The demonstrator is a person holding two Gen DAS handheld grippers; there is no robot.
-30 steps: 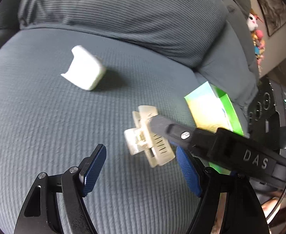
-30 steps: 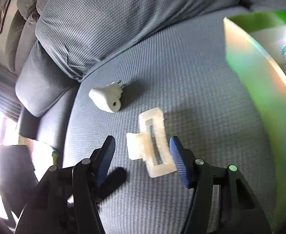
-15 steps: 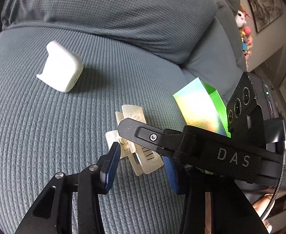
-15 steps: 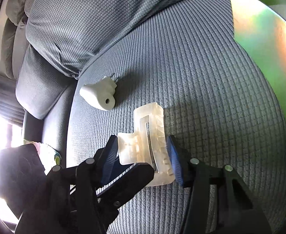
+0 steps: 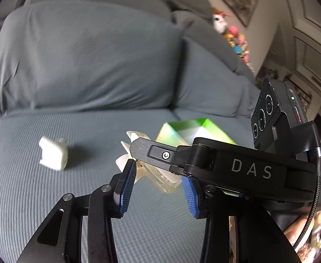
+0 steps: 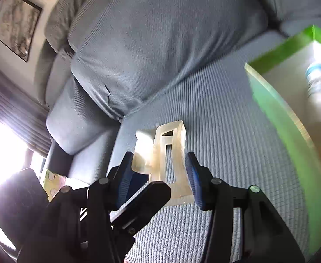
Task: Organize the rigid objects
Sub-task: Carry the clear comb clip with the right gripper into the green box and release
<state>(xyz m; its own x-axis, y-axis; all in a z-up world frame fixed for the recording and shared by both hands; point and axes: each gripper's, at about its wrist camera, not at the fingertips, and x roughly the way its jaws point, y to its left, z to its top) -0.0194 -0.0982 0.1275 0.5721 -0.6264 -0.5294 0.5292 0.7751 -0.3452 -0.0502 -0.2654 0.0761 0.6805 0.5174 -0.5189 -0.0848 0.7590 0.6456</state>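
Observation:
A translucent cream hair claw clip (image 6: 167,153) is held between the blue pads of my right gripper (image 6: 160,175), lifted above the grey sofa seat. It also shows in the left wrist view (image 5: 158,175), partly hidden behind the right gripper's black finger. My left gripper (image 5: 158,186) sits around the same clip; its left pad touches the clip and its right pad stands apart. A white plug adapter (image 5: 53,155) lies on the seat to the left. A green open box (image 6: 291,109) stands to the right, with a bottle (image 6: 318,81) inside; it also shows in the left wrist view (image 5: 188,131).
Grey sofa back cushions (image 5: 83,54) rise behind the seat. Toys (image 5: 232,35) sit on the sofa's far end. A bright window (image 6: 2,149) and framed pictures (image 6: 18,22) are at the left.
Both grippers have risen and tilted up toward the back cushions. The clip has come off the seat in the right gripper. The green box has come further into the right view.

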